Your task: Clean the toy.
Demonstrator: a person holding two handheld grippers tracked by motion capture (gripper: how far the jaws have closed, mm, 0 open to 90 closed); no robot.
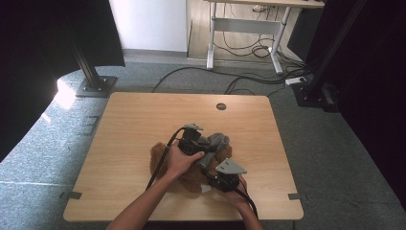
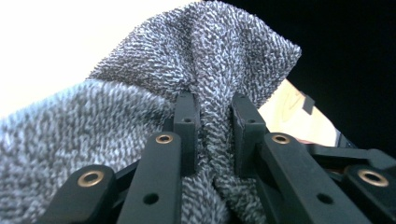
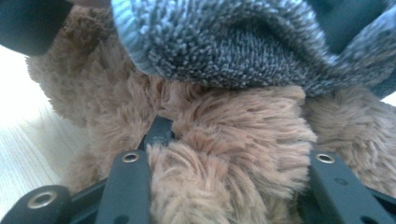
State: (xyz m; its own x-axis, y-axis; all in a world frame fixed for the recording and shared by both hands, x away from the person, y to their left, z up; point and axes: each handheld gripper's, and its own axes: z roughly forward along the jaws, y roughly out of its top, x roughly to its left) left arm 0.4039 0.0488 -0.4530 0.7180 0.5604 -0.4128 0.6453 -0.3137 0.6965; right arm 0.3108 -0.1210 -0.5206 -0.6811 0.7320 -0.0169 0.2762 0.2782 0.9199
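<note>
High view: left gripper (image 1: 207, 146) pinches the grey knitted cloth (image 1: 218, 142) just above the brown plush toy (image 1: 160, 154); right gripper (image 1: 216, 178), below and beside it, clamps the toy's fur between its jaws.

Black tongs (image 2: 212, 121) with brass rivets, grey plates, black cables.

The grey cloth (image 3: 224, 46) hides the brown plush toy's (image 3: 233, 154) top, and brown fur buries the right gripper's (image 3: 233, 140) fingertips.
</note>
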